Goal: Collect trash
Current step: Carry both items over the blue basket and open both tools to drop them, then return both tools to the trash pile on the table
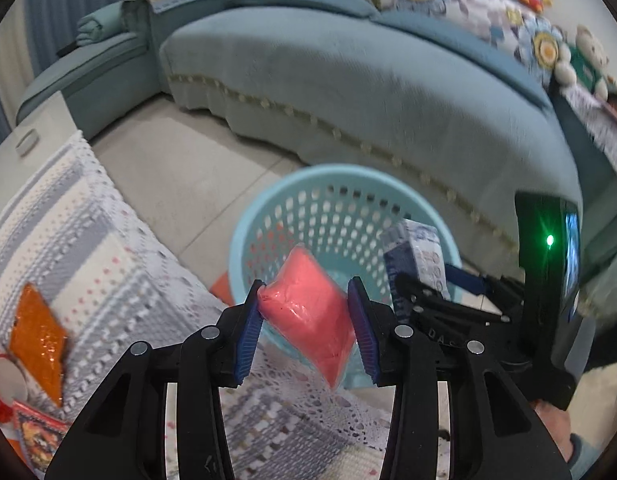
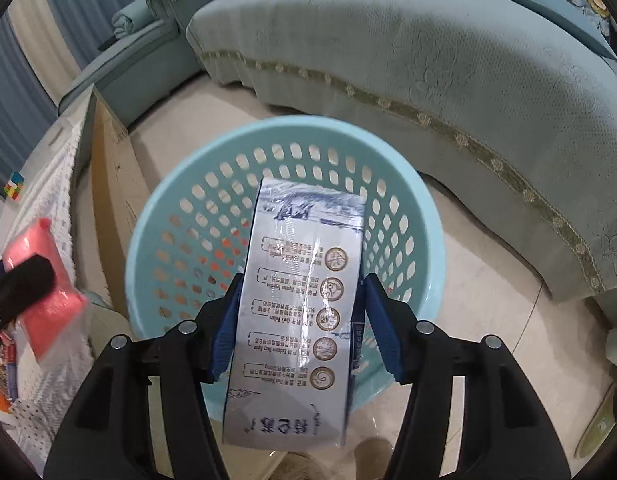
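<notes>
A light blue perforated basket (image 1: 268,200) stands on the floor beside the table; it also shows in the right wrist view (image 2: 180,168). My left gripper (image 1: 306,312) is shut on a pink plastic packet (image 1: 308,312), held near the basket's near rim. My right gripper (image 2: 298,320) is shut on a white and blue milk carton (image 2: 300,292), held over the basket's opening. The carton (image 1: 418,252) and right gripper show at the right of the left wrist view. The pink packet (image 2: 40,292) shows at the left of the right wrist view.
A table with a white and grey crocheted cloth (image 1: 108,272) carries an orange wrapper (image 1: 36,336) and a printed packet (image 1: 36,436). A teal sofa (image 1: 368,92) curves behind the basket. Beige tiled floor (image 2: 488,300) lies around the basket.
</notes>
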A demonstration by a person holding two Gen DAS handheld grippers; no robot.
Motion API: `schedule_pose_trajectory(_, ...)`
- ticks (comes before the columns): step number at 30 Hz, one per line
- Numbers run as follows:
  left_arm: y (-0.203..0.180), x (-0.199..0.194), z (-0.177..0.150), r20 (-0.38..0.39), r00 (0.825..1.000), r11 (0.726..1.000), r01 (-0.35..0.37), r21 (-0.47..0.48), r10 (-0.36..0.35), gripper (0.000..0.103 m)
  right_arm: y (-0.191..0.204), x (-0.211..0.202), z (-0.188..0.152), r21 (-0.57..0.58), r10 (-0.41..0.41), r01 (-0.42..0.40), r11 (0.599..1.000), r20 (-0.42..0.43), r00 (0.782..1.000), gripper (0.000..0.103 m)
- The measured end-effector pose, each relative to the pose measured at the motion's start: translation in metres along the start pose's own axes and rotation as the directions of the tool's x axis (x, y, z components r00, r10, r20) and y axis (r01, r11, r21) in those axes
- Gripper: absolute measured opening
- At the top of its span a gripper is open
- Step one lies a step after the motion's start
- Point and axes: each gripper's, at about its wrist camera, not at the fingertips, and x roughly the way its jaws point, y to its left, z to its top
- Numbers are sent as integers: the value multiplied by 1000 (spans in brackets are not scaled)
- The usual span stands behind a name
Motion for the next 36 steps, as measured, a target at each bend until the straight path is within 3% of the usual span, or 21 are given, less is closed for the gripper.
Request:
schedule_pose_trajectory(1, -1, 3, -1, -12, 1000, 1000, 4, 4, -4, 42, 0, 1, -1, 3, 3, -3, 1000, -2, 1000, 55)
schedule_pose_trajectory(3, -1, 6, -3, -22, 1000, 1000, 2, 7, -2, 56, 0, 0, 0, 12, 13, -13, 1000, -3, 1000, 56)
schedule_pose_trajectory(4, -1, 5, -4, -17, 1000, 1000, -1, 8, 1, 58, -2, -2, 0, 20, 22, -22, 1000, 0, 1000, 57)
schedule_pose_trajectory(15, 19, -51, -7, 68, 997, 997, 27, -72, -23, 58, 2, -52, -1, 14, 55, -56, 998, 69, 996, 57)
schedule_pose_trajectory(22, 40, -123, -28, 193, 981, 989, 40, -139, -13, 58, 44, -107, -10, -93, 164, -151, 984, 155, 974, 57)
schedule_pose_trajectory(26, 59, -176, -50, 279, 959, 981, 9, -192, 46, 58, 80, -149, -20, -209, 268, -223, 952, 219, 938, 57)
schedule_pose_trajectory(30, 86, -223, -79, 328, 937, 961, -30, -274, 122, 58, 123, -176, -33, -309, 357, -286, 907, 204, 911, 57)
schedule_pose_trajectory(32, 102, -243, -97, 338, 925, 944, -56, -326, 172, 58, 144, -186, -42, -353, 390, -309, 883, 187, 901, 57)
schedule_pose_trajectory(36, 146, -277, -140, 312, 904, 875, -122, -468, 293, 58, 189, -195, -59, -405, 431, -349, 845, 130, 893, 57)
